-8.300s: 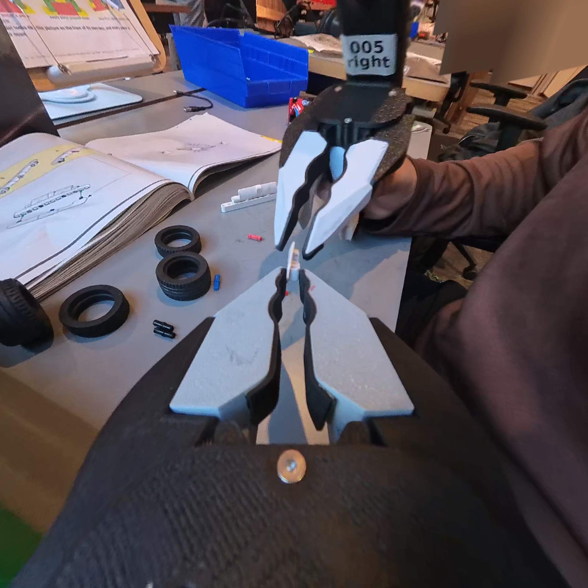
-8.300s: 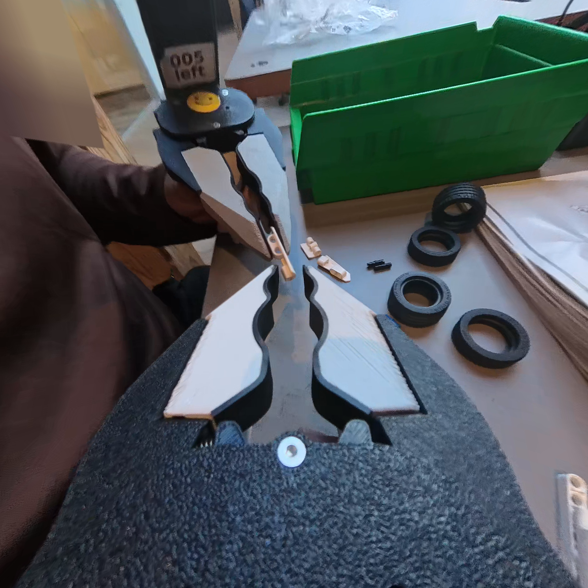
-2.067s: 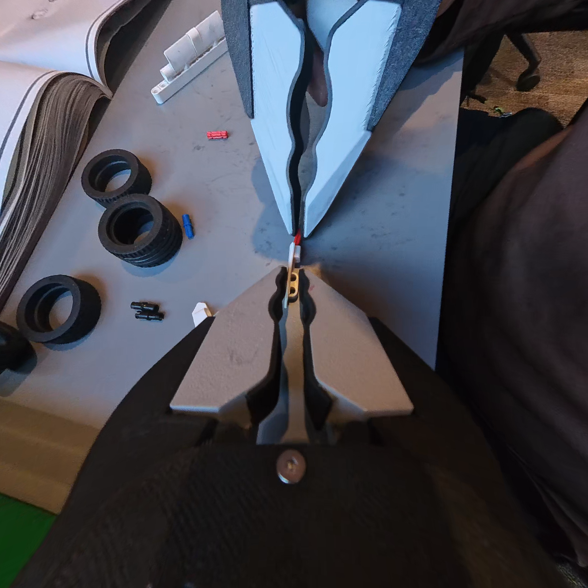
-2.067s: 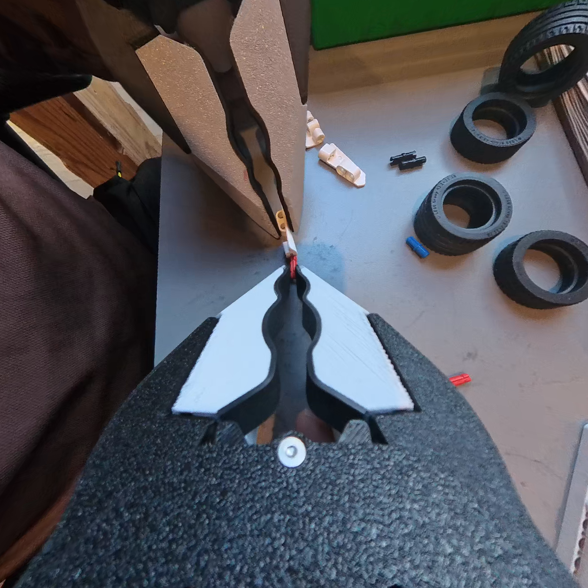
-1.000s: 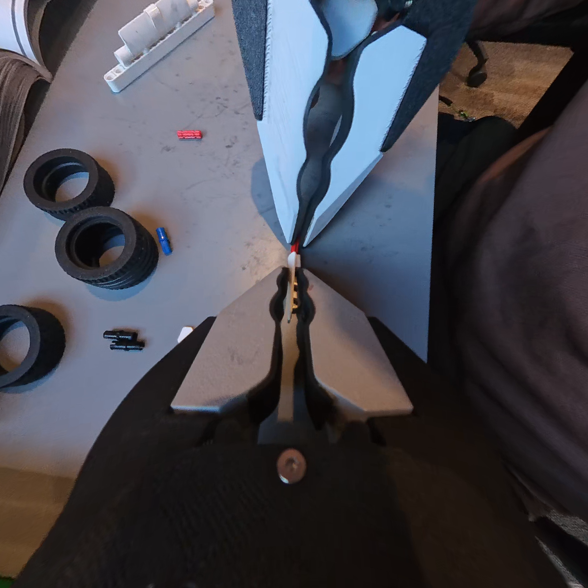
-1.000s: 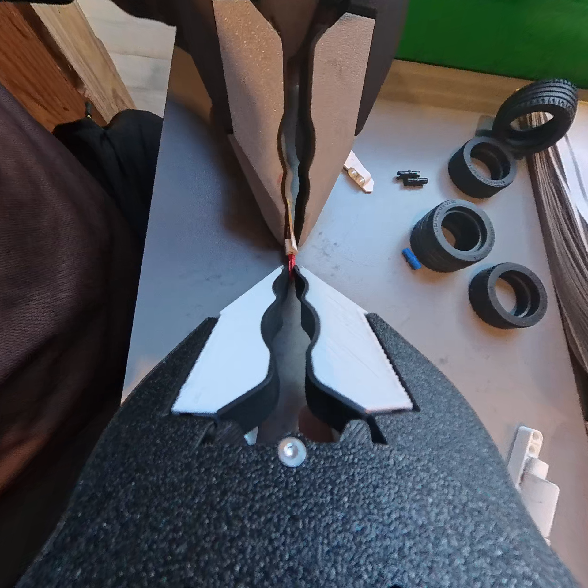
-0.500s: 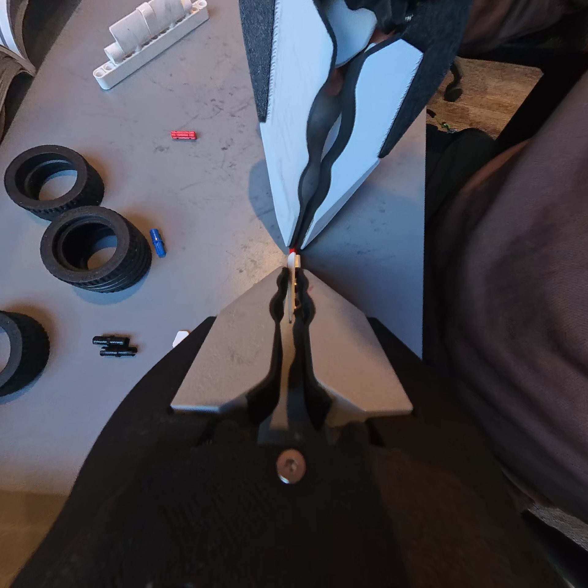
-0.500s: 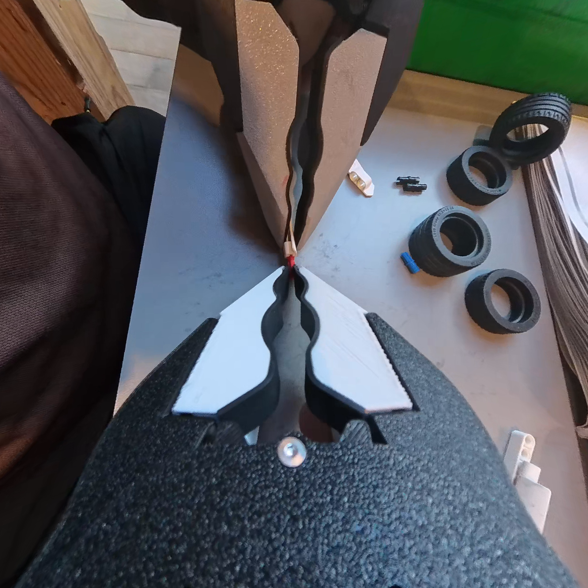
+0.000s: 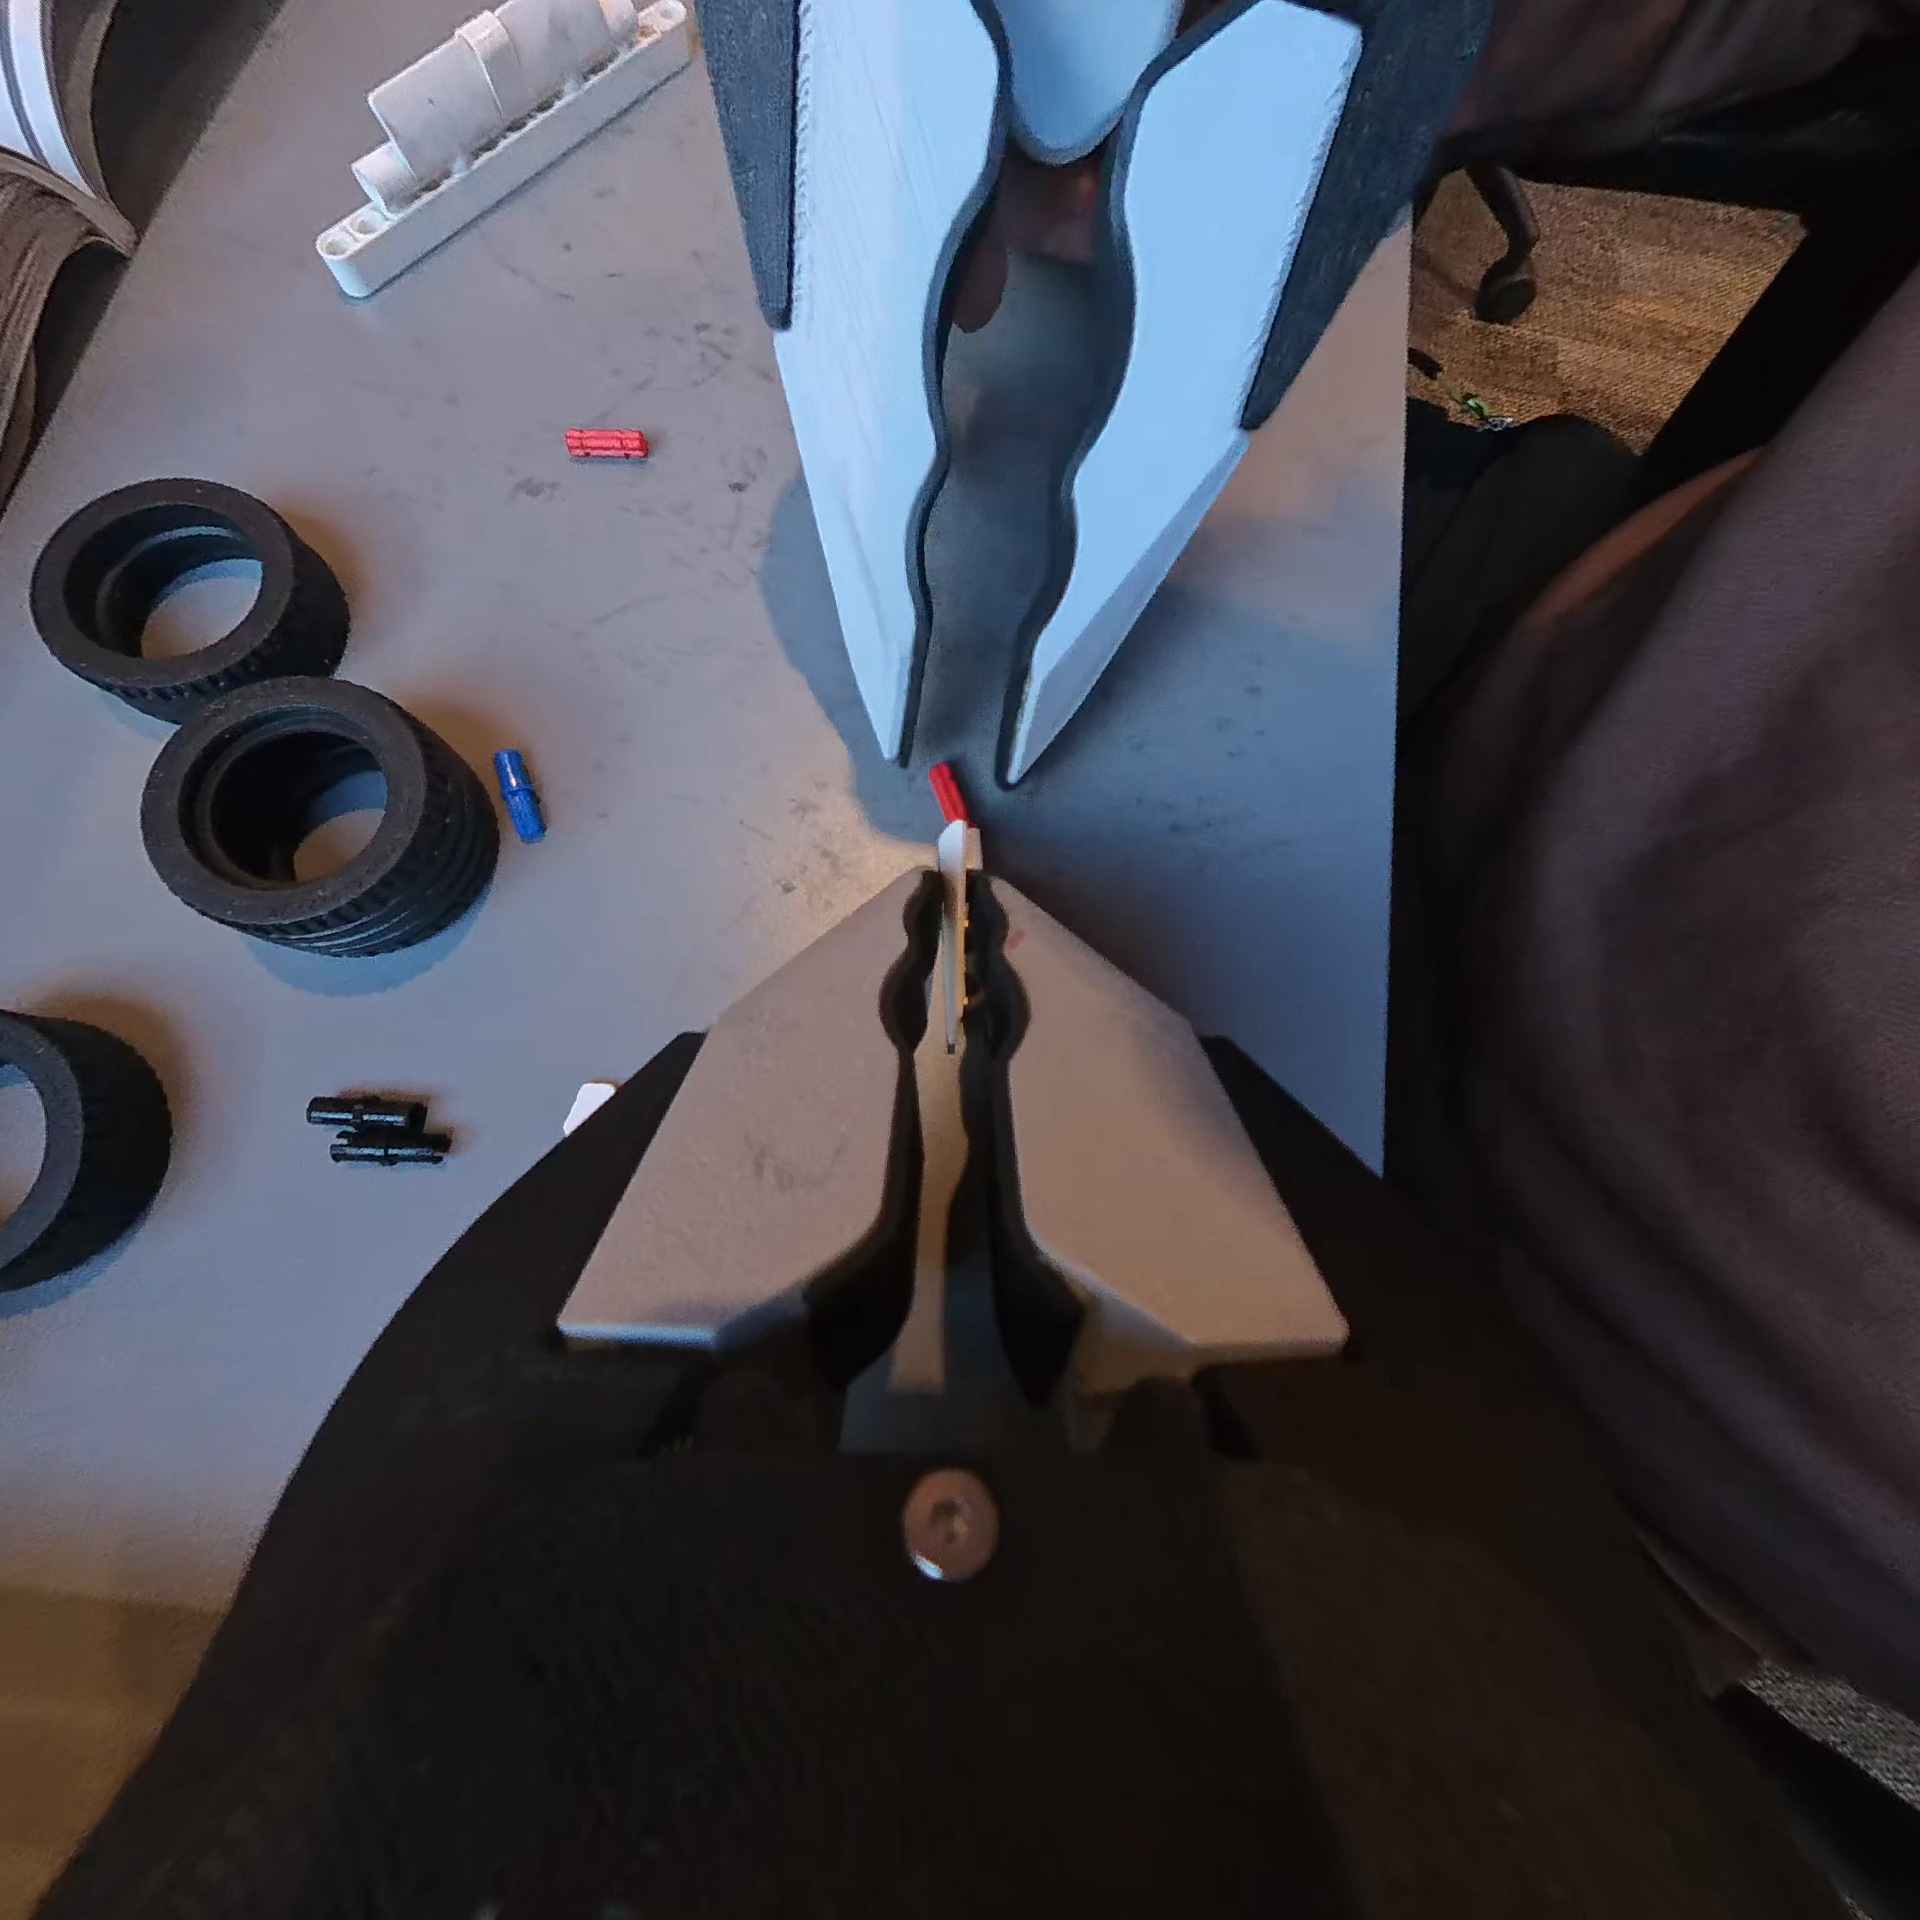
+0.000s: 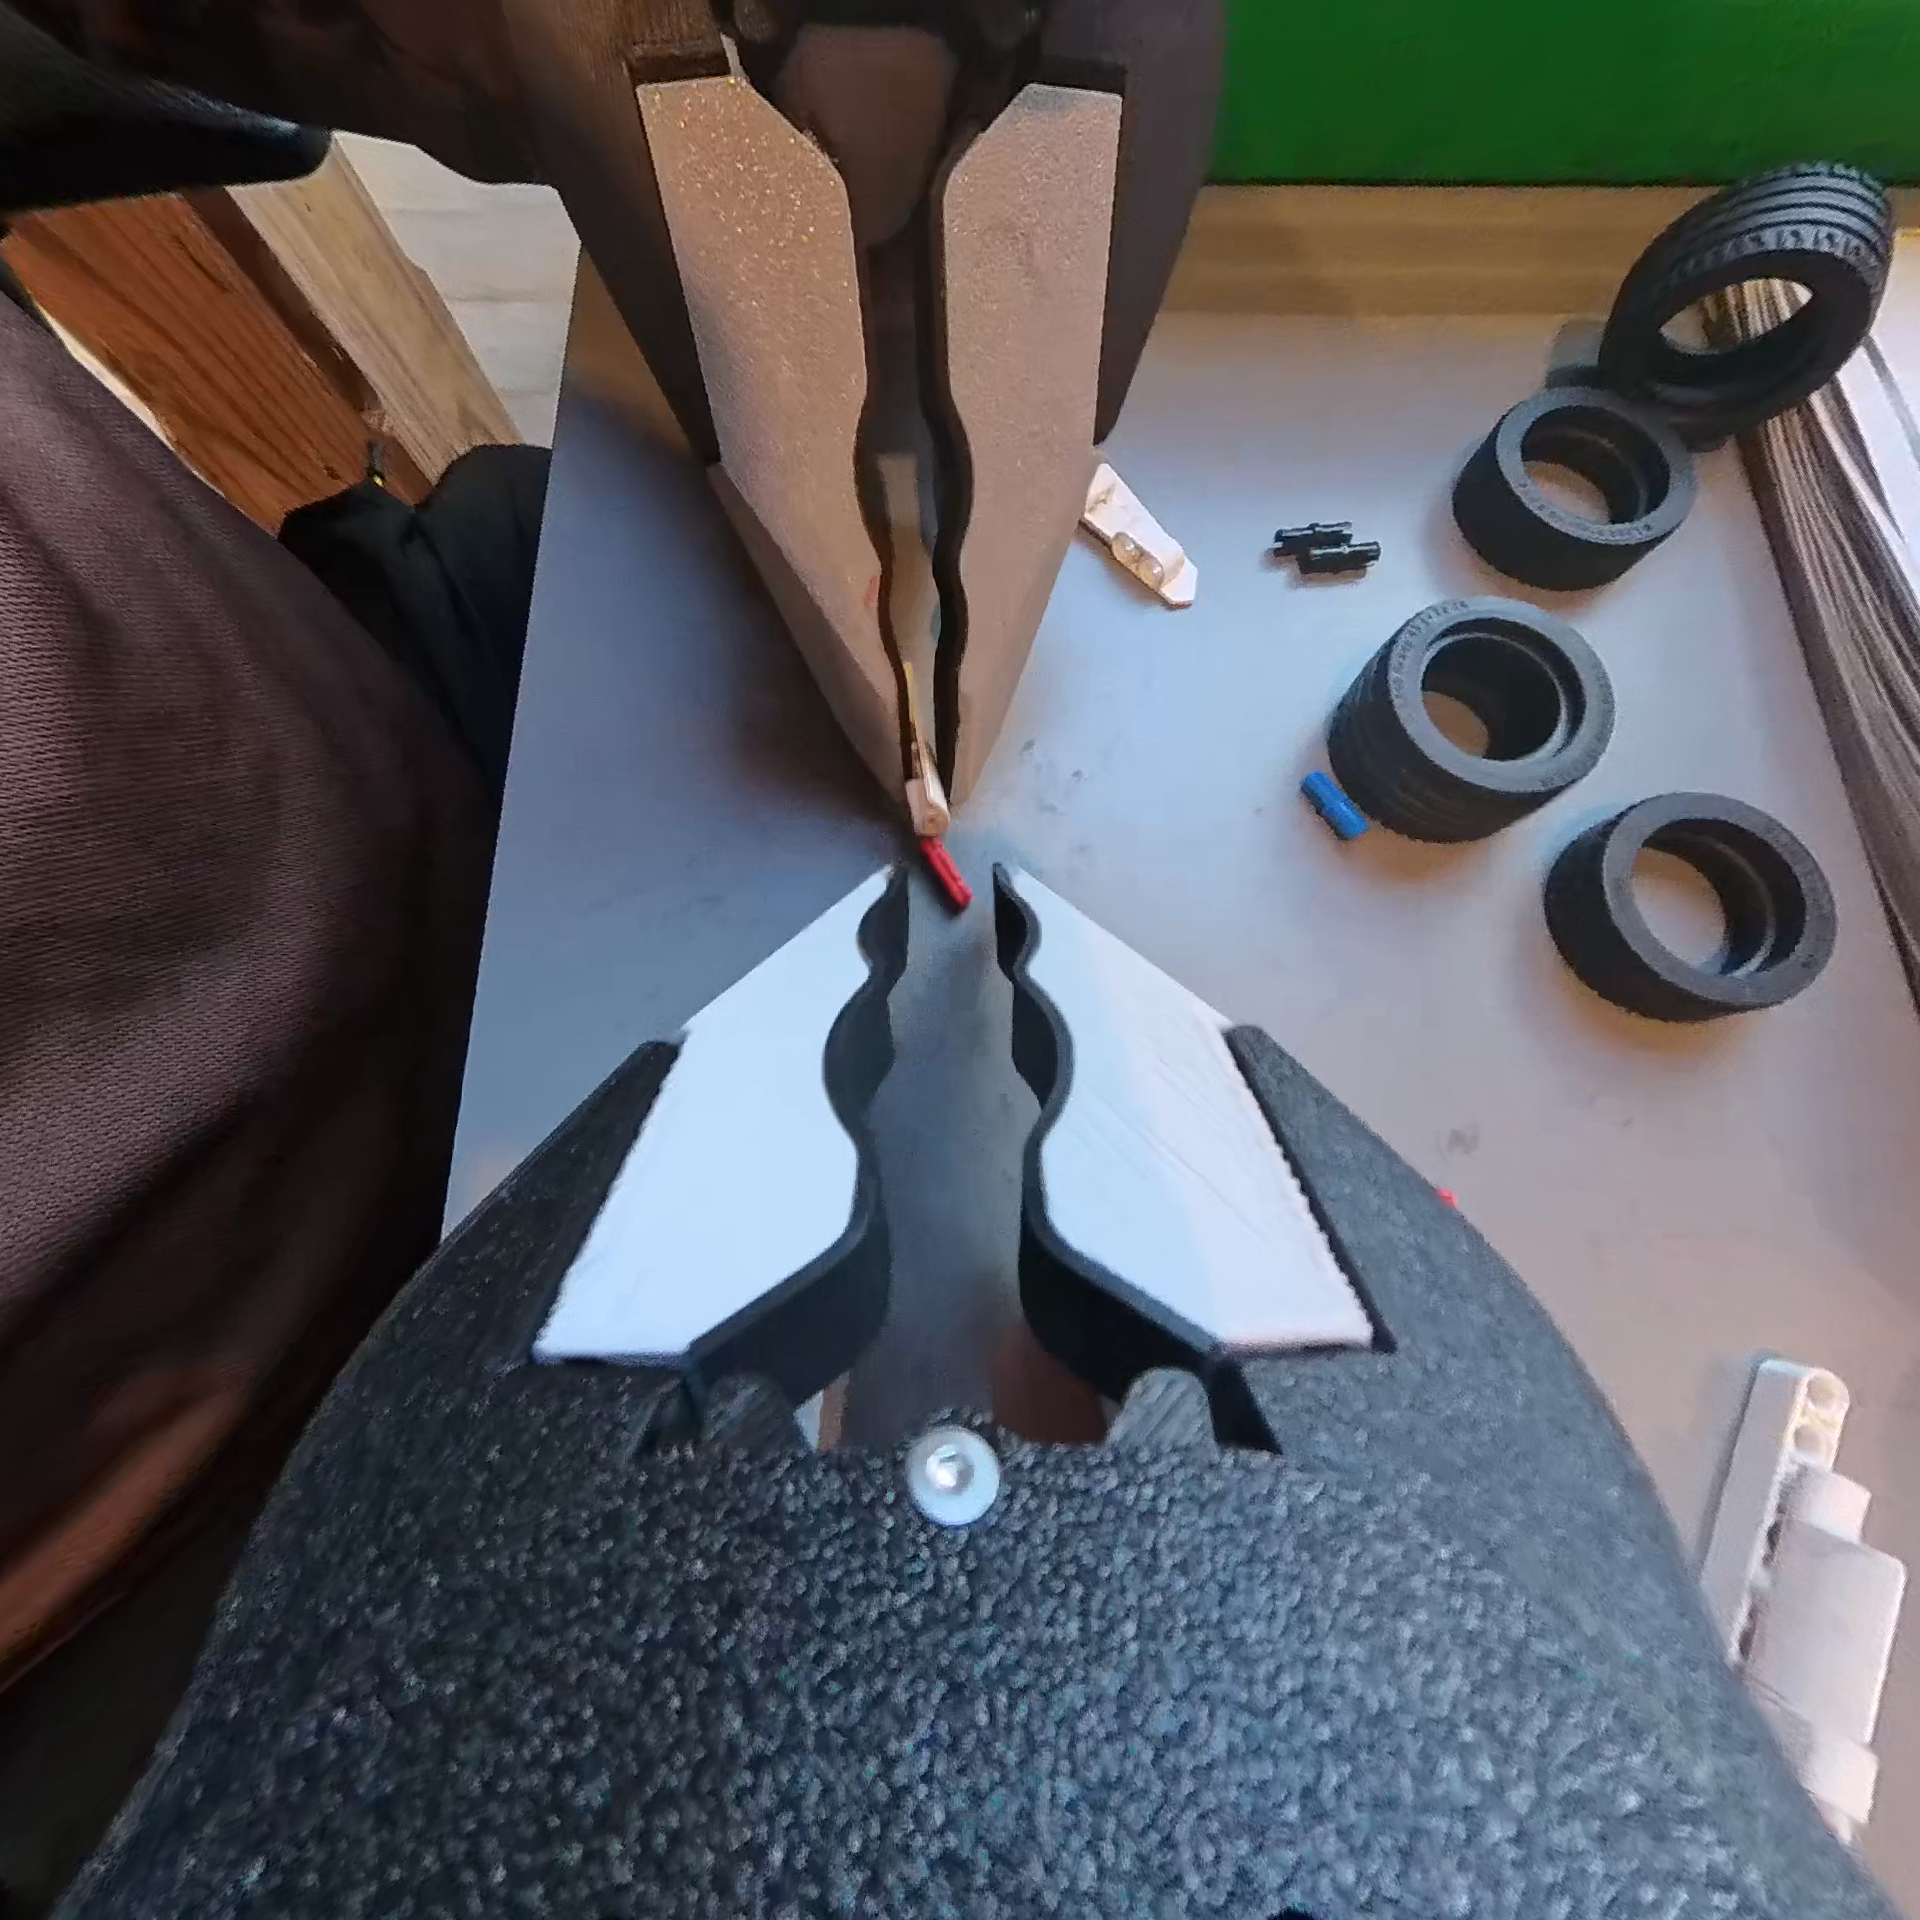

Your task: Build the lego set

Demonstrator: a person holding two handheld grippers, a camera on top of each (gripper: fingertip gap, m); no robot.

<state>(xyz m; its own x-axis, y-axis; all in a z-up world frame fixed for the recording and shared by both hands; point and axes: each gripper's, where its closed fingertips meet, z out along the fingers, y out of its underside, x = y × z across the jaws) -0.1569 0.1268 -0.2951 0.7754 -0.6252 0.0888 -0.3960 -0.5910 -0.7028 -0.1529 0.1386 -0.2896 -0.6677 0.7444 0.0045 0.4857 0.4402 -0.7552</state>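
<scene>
My left gripper (image 9: 956, 883) is shut on a thin white lego piece (image 9: 954, 847), held edge-on above the grey table (image 9: 644, 644). A small red pin (image 9: 943, 787) sticks out of the piece's far tip. My right gripper (image 9: 951, 767) comes in from the top, open, with its tips on either side of the pin and not touching it. In the right wrist view the right gripper (image 10: 948, 878) is open around the red pin (image 10: 943, 871). The left gripper (image 10: 928, 790) faces it and holds the white piece (image 10: 925, 805).
Several black tyres (image 9: 317, 816) lie to the left with a blue pin (image 9: 517, 795), two black pins (image 9: 376, 1130) and a loose red pin (image 9: 606, 444). A white beam assembly (image 9: 499, 145) lies farther back. A green bin (image 10: 1558, 94) and another white piece (image 10: 1138, 540) show. The table edge and a person's dark sleeve are at the right. Left and right tips are no more than a few centimetres apart. The white beam assembly (image 9: 499, 145) sits 15 cm or so from the ends of my right fingers. Seen from the right wrist view (image 10: 1734, 1654) as well.
My right gripper has opened and let go of the red pin, which stays in the white piece. The left gripper keeps its hold.
</scene>
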